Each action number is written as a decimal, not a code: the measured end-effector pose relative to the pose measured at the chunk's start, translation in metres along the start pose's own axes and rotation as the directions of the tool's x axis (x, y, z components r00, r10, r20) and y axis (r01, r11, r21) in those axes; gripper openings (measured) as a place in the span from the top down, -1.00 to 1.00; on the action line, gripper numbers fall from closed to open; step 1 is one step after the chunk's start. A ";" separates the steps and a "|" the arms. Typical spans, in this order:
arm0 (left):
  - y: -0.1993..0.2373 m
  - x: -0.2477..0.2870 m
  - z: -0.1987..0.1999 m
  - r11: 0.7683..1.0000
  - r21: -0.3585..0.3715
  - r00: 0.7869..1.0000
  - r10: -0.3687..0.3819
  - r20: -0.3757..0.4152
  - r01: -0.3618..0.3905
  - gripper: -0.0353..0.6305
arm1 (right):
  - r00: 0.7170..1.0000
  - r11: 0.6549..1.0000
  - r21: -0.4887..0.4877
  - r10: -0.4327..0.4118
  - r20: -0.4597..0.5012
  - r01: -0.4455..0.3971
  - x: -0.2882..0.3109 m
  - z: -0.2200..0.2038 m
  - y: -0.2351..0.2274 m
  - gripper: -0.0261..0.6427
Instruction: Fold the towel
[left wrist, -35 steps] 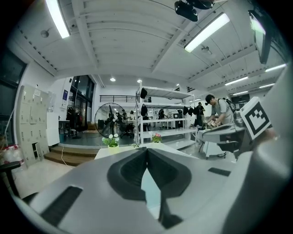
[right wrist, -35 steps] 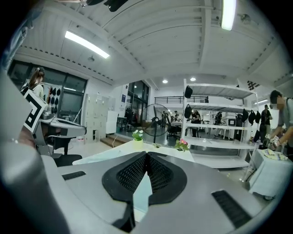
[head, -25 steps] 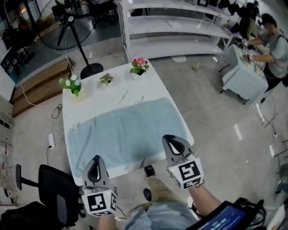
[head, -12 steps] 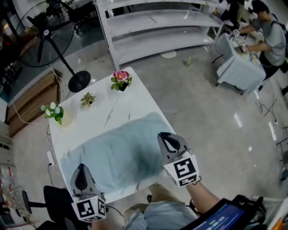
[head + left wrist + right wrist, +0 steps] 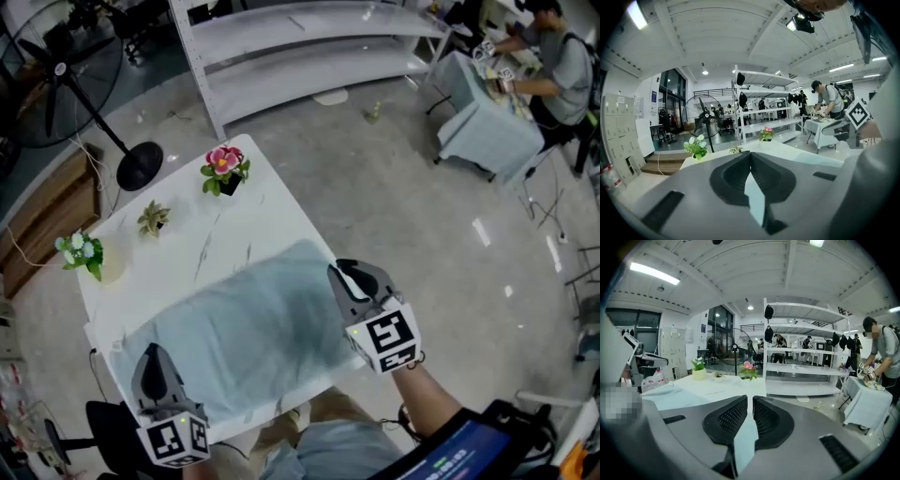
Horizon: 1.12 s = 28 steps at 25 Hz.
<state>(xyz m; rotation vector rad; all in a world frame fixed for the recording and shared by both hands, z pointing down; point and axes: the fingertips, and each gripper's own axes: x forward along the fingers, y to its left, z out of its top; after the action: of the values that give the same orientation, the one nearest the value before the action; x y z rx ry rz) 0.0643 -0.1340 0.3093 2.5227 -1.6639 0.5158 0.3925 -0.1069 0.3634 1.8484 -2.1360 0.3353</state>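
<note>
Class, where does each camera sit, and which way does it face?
Head view: on the head, steeply down at towel, table; shows left gripper, right gripper, right forearm.
Left gripper view: on left gripper, along its closed jaws toward shelves.
Right gripper view: on right gripper, along its opening, empty jaws toward shelves.
All share the pink flowers.

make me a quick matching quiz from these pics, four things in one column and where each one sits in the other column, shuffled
Things
1. light blue rectangular cloth towel
2. pink-flowered potted plant
3. white-flowered plant in a pale pot
4. black pedestal fan

Places
a. on the floor beyond the white square table
b. table's far corner, nearest the white metal shelving
c. spread flat over the table's near half
d. table's left corner in the head view

Pairs: 1-c, 2-b, 3-d, 4-a
</note>
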 end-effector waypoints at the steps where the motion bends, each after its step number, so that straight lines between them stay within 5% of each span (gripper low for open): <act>1: -0.001 0.003 -0.004 1.000 -0.001 1.000 -0.004 -0.013 0.004 0.87 | 1.000 1.000 0.007 0.002 -0.017 -0.002 0.002 -0.008 -0.003 0.74; 9: -0.010 0.027 -0.043 0.999 -0.004 0.994 -0.036 -0.104 0.036 0.87 | 0.984 0.998 0.057 0.030 -0.177 -0.020 0.014 -0.082 -0.020 0.50; 17: -0.015 0.043 -0.065 0.999 -0.019 0.987 -0.043 -0.152 0.041 0.88 | 0.956 0.994 0.106 0.071 -0.285 -0.042 0.021 -0.132 -0.021 0.50; 23: -0.017 0.039 -0.073 0.999 -0.034 0.986 -0.047 -0.161 0.042 0.87 | 0.944 0.986 0.162 0.075 -0.321 -0.023 0.021 -0.139 -0.022 0.67; 28: -0.005 0.026 -0.069 0.999 -0.043 0.991 -0.031 -0.134 0.025 0.87 | 0.960 0.989 0.146 0.048 -0.274 -0.008 0.019 -0.115 -0.017 0.78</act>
<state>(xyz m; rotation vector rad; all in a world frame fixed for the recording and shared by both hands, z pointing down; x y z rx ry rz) 0.0615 -0.1380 0.3832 2.4198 -1.5736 0.6270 0.4149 -0.0854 0.4774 1.7267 -1.9921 0.7278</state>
